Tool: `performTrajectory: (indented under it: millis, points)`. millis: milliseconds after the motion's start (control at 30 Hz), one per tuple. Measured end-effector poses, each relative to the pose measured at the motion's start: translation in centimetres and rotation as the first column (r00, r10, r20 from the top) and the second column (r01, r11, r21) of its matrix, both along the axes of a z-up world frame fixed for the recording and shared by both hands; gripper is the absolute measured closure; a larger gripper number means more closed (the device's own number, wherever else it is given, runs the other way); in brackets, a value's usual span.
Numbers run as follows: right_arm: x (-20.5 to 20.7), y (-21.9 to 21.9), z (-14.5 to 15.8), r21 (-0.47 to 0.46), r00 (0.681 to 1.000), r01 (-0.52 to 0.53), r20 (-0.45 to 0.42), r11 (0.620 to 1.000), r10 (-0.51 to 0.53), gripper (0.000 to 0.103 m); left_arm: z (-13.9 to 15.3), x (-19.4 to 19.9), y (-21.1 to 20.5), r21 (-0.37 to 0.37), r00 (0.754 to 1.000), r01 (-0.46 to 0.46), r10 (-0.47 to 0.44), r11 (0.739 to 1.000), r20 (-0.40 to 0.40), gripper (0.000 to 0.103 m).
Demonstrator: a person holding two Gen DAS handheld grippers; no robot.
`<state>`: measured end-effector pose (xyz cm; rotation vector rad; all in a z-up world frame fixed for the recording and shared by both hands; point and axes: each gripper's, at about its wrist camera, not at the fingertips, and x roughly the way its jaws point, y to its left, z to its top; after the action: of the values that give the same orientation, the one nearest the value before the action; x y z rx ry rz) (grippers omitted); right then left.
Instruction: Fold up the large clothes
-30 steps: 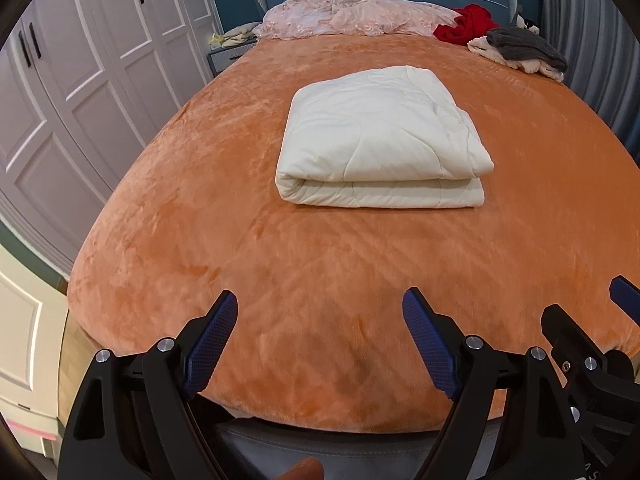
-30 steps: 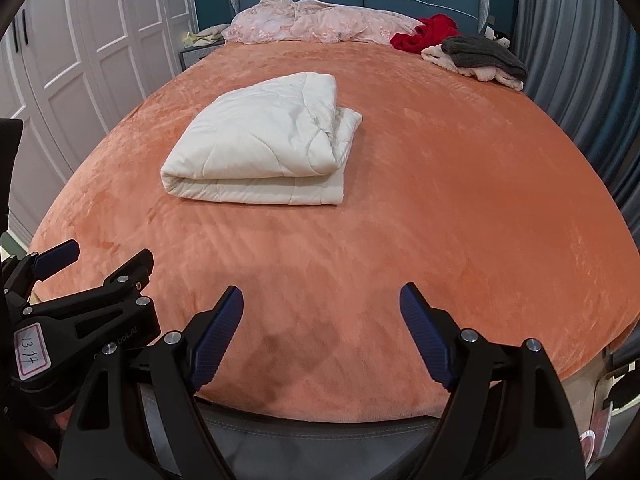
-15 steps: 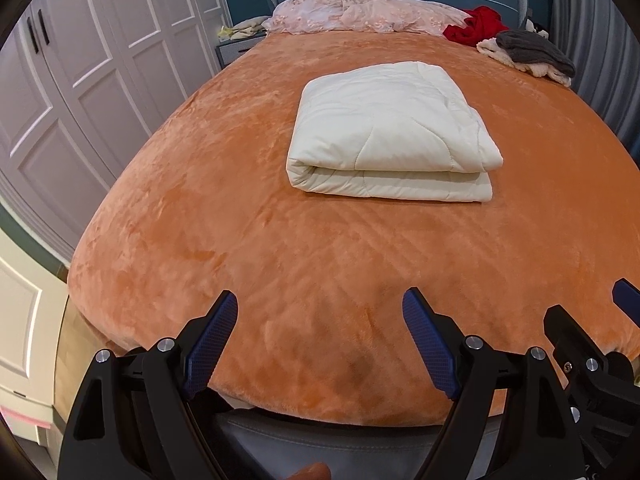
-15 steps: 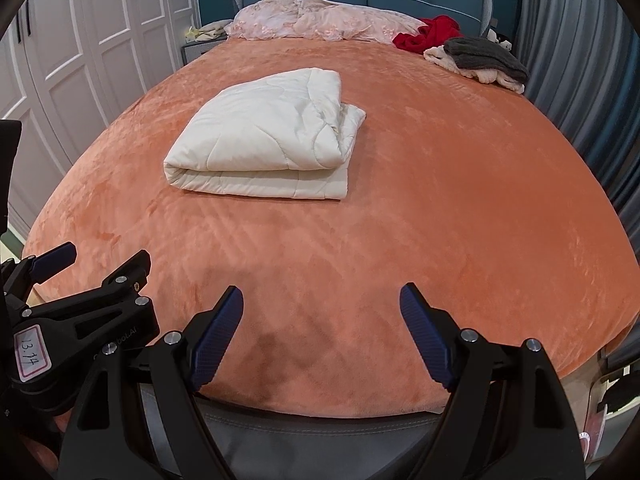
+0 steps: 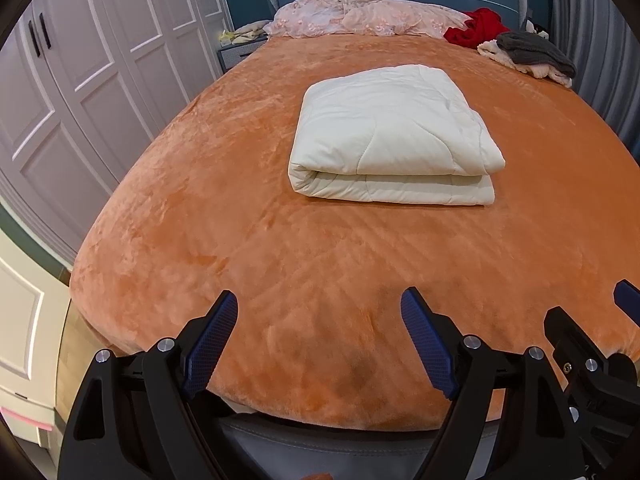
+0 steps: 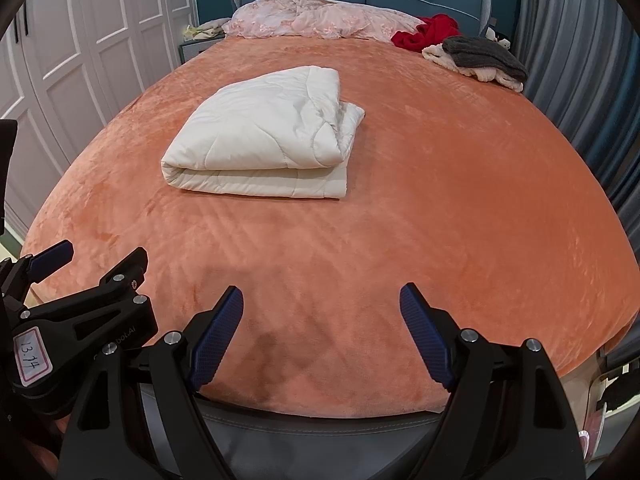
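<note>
Cream quilted comforter (image 5: pixel 394 136) lies folded into a thick, squarish bundle at centre frame in the left wrist view, and left of centre in the right wrist view (image 6: pixel 260 144), resting on the orange plush bedspread (image 5: pixel 320 272) well apart from both of your tools. Your left gripper (image 5: pixel 320 336) sits at the bottom of its frame with its jaws spread wide and nothing between them; your right gripper (image 6: pixel 320 332) is the same, wide and empty, low over the near edge of the bed. Judging by the puffy layers and the rounded fold along the near left side, the comforter will be soft, bulky and light for its size, springy enough to reopen if let go loosely. It looks already folded, so any further fold would need you to pinch through several layers; take it at the near corners of the open edge, where the stacked layers show on the right, rather than on the smooth rounded fold, which may slip. At the top of the frame a pink crumpled blanket (image 5: pixel 360 16), a red garment (image 5: pixel 476 30) and a grey garment (image 5: pixel 532 52) wait unfolded.
</note>
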<state>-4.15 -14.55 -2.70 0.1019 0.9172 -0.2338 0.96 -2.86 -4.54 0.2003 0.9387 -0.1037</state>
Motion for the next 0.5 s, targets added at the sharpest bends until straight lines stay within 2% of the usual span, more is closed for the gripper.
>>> performTrajectory:
  millis: [500]
  points:
    - [0.27,-0.17,-0.35,0.002,1.0,0.001,-0.007,1.0,-0.001,0.025,-0.22,0.21,-0.06,-0.004,1.0,-0.003,0.003,1.0,-0.01,0.024]
